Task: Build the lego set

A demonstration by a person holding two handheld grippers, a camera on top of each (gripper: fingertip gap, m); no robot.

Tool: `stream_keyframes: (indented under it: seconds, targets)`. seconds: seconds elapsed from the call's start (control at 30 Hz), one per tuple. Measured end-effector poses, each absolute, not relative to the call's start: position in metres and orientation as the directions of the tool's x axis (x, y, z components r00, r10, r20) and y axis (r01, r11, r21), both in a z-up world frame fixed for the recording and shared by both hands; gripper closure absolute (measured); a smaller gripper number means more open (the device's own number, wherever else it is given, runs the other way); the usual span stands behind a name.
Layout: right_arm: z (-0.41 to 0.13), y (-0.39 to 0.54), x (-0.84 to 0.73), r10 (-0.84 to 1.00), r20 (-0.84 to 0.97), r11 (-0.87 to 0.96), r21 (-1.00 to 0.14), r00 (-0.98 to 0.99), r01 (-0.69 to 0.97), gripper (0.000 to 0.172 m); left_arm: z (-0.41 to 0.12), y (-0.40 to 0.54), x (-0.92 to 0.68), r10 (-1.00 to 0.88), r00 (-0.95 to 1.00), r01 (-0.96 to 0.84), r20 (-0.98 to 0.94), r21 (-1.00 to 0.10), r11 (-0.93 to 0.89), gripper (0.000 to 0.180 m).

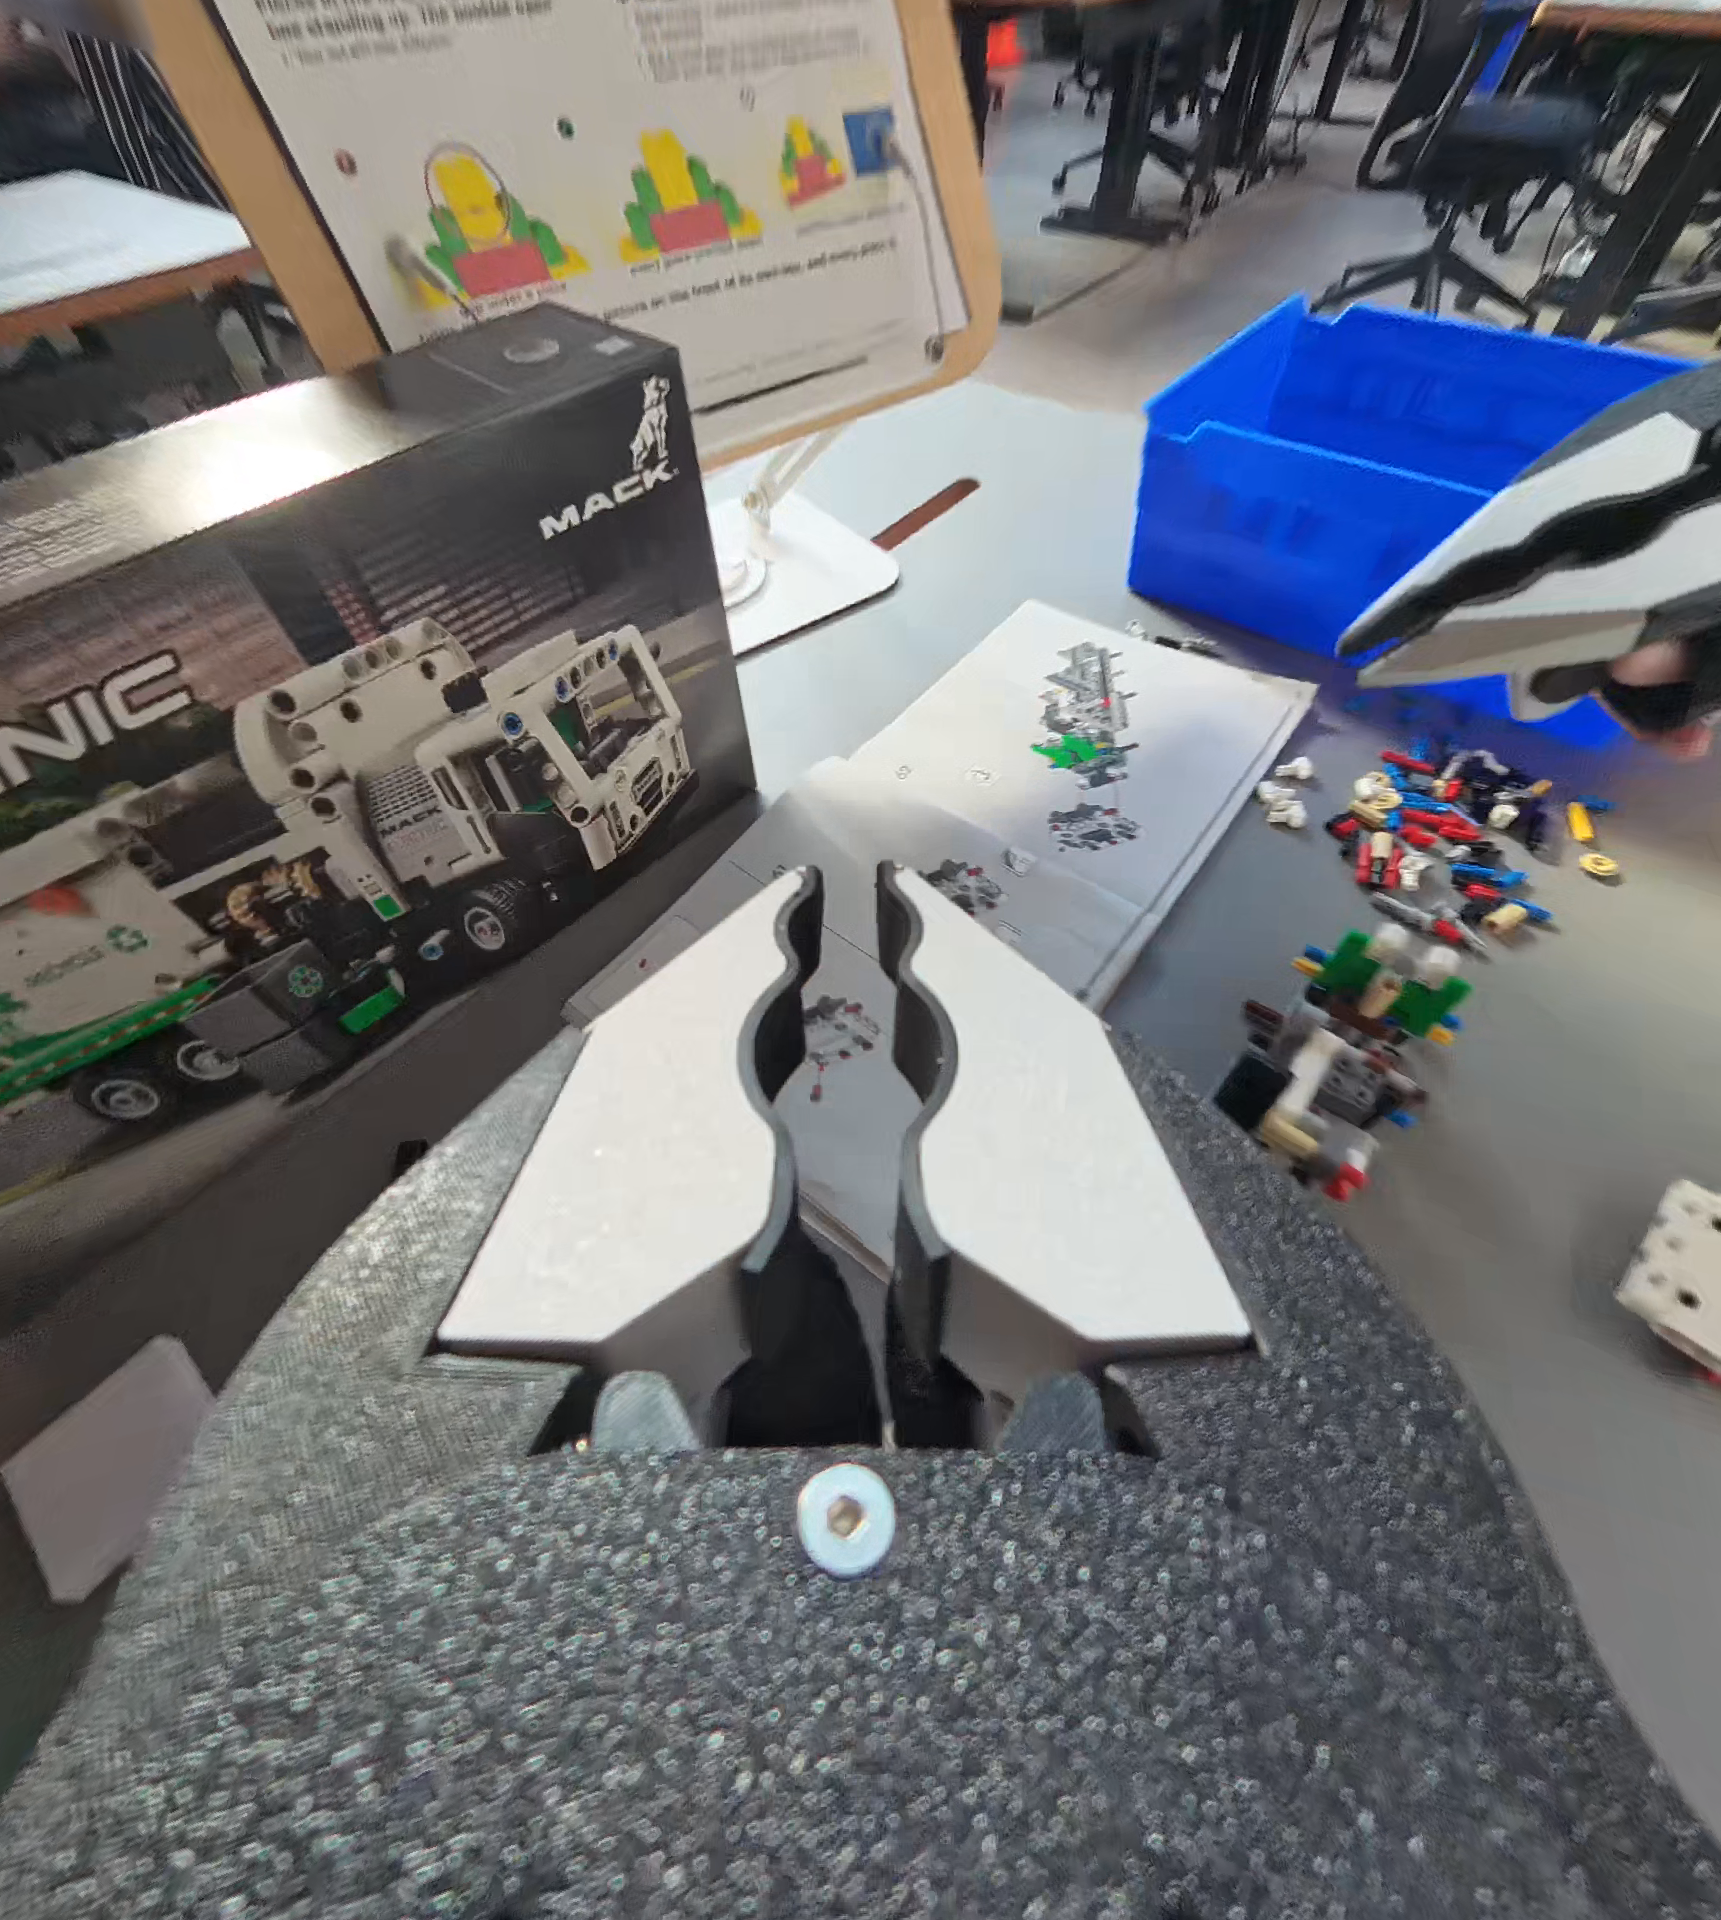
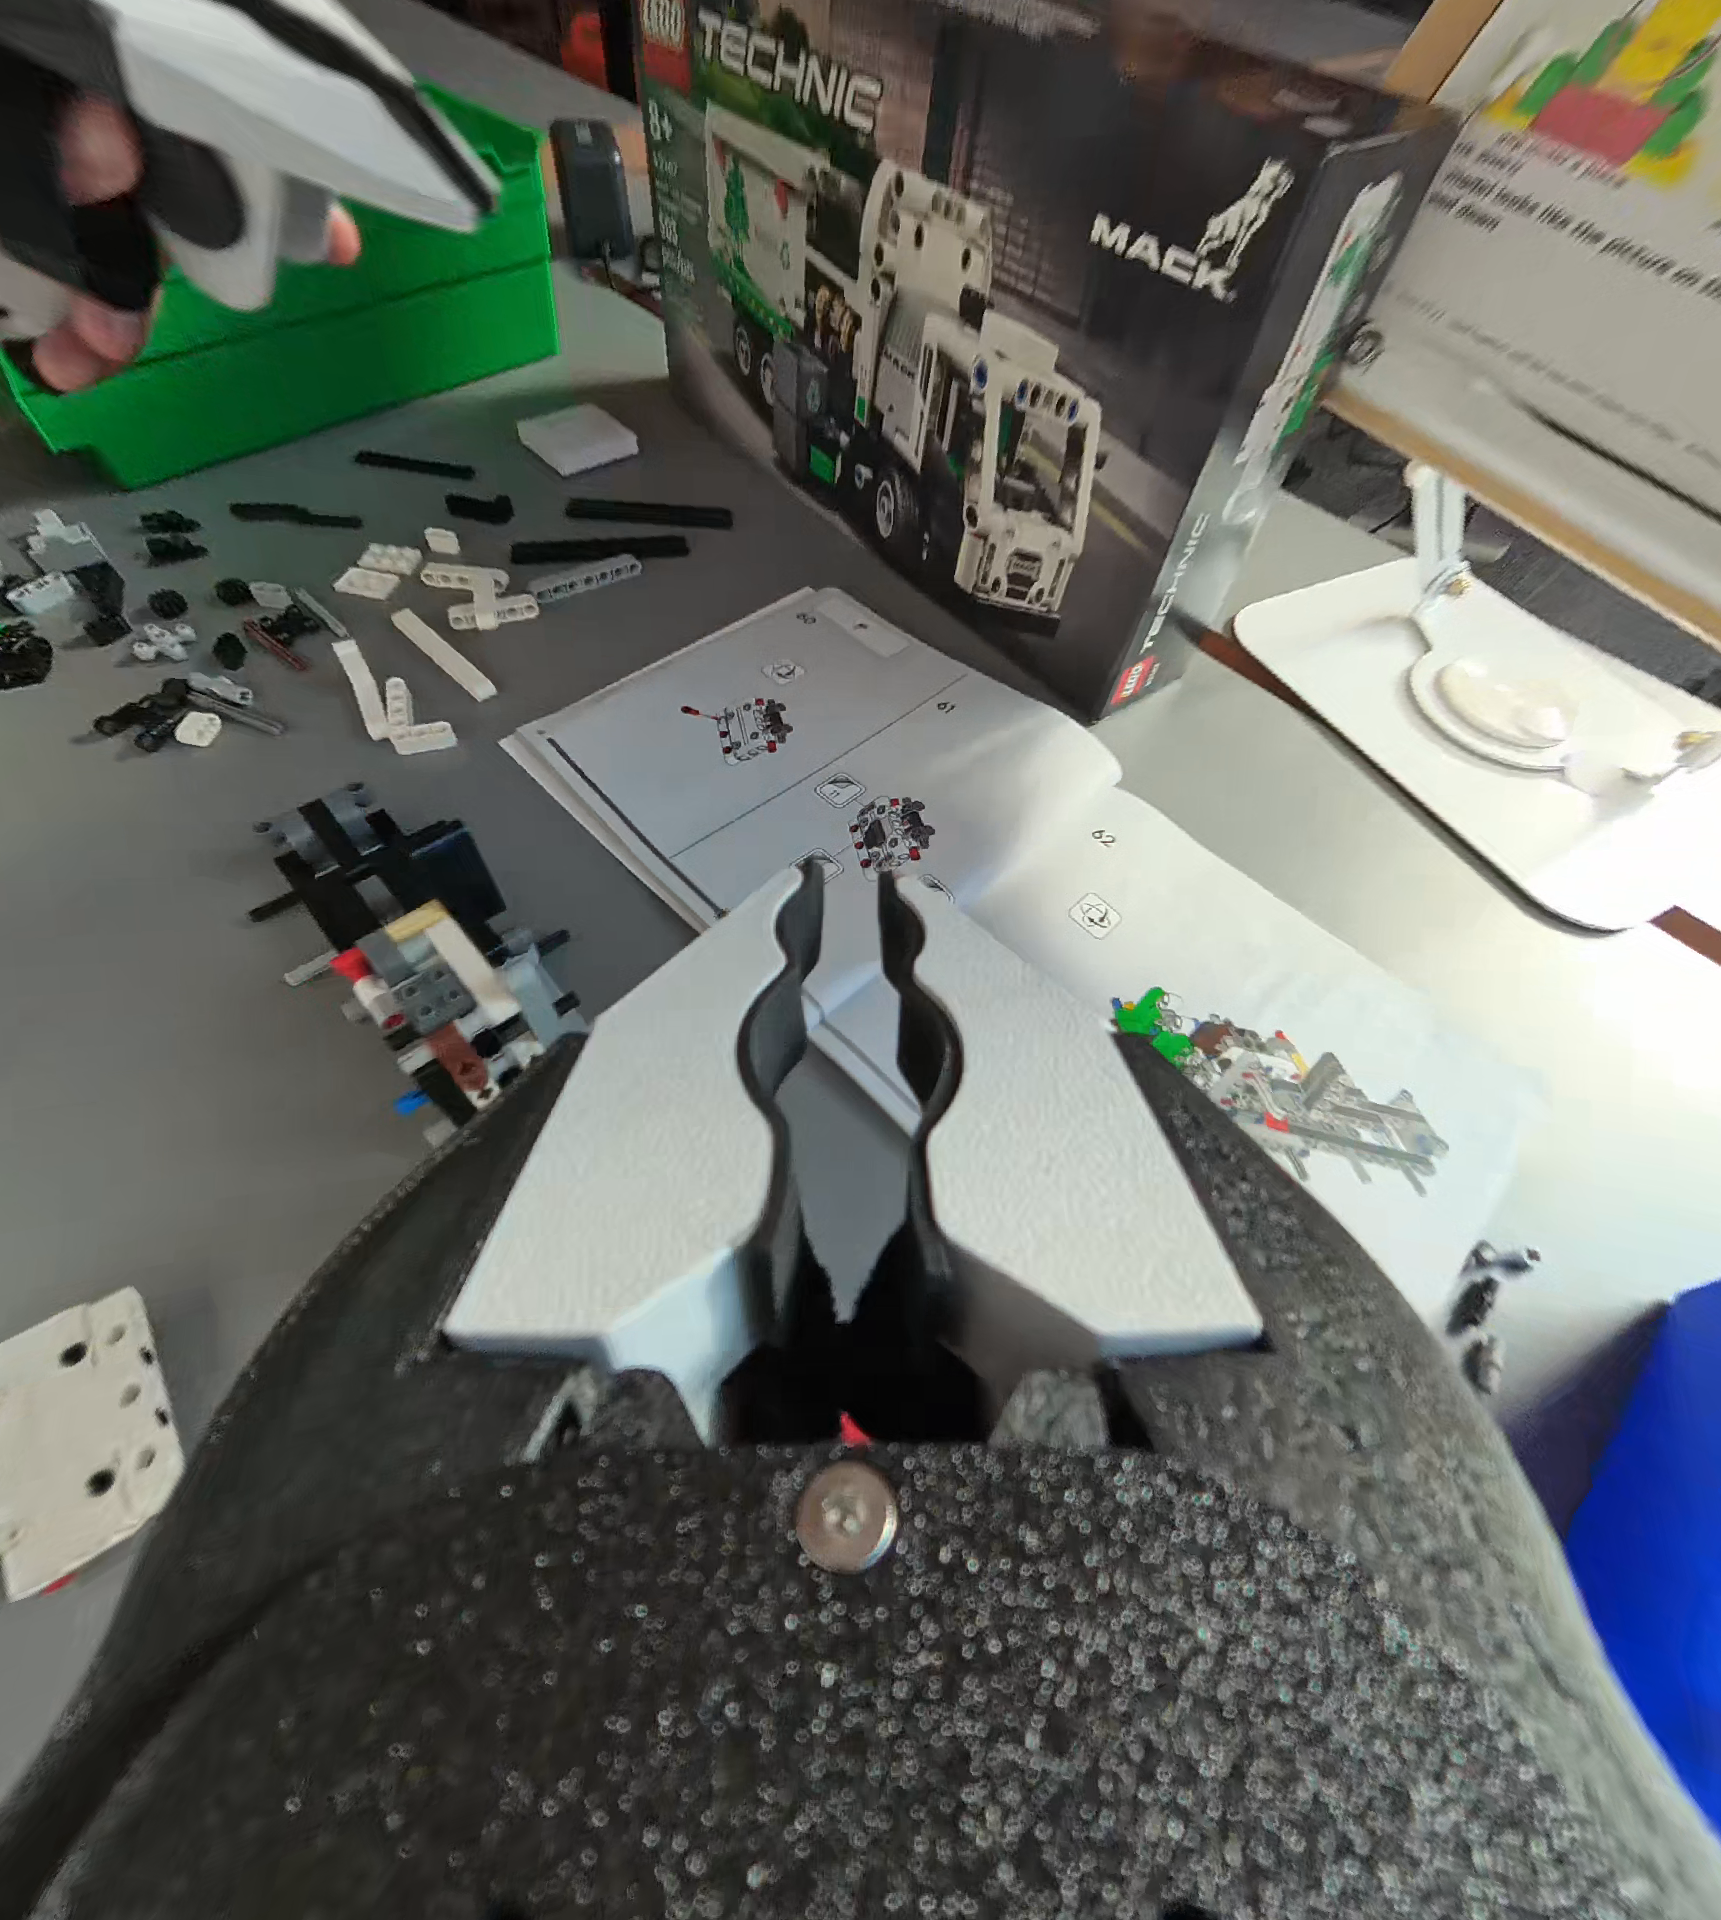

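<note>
Left gripper (image 1: 848, 878), right gripper (image 2: 848, 883): both held above the open instruction booklet (image 2: 939, 727), jaws slightly parted, nothing grasped.

Counted on the counter (image 2: 160, 935) — two storage bins, one blue (image 1: 1355, 488), one green (image 2: 316, 343); one boxed kit (image 1: 316, 727); one open booklet (image 2: 939, 748).

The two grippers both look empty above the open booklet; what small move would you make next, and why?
Probably lower the right gripper toward the half-built model beside the booklet: both grippers hold nothing, fingers slightly apart, and that model lies nearest.
</note>
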State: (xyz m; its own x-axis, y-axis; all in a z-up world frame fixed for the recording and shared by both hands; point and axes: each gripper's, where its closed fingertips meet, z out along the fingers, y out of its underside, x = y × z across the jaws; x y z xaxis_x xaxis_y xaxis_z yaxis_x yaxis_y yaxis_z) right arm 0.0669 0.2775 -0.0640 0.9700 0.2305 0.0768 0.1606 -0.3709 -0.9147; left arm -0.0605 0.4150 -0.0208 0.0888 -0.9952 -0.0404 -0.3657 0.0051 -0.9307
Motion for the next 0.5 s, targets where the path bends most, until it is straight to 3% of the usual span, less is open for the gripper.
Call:
stream_keyframes:
  seconds: [0.13, 0.27, 0.4, 0.5]
  targets:
    - [-0.059, 0.218, 0.054, 0.145, 0.046, -0.271, -0.959, 0.988, 0.085, 0.155, -0.043, 0.353, -0.138, -0.984, 0.145, -0.299, -0.106, -0.952, 0.059, 0.162]
    - [-0.101, 0.182, 0.043, 0.004, -0.118, -0.36, -0.927, 0.993, -0.108, 0.142, -0.085, 0.307, -0.171, -0.963, 0.265, -0.238, 0.039, -0.966, -0.105, 0.15]
    - [-0.118, 0.163, 0.031, -0.083, -0.292, -0.371, -0.878, 0.953, -0.301, 0.148, -0.131, 0.27, -0.177, -0.962, 0.206, -0.401, 0.178, -0.882, -0.249, 0.147]
    - [-0.126, 0.154, 0.022, -0.054, -0.33, -0.403, -0.856, 0.942, -0.323, 0.152, -0.143, 0.255, -0.173, -0.954, 0.147, -0.432, 0.263, -0.85, -0.301, 0.147]
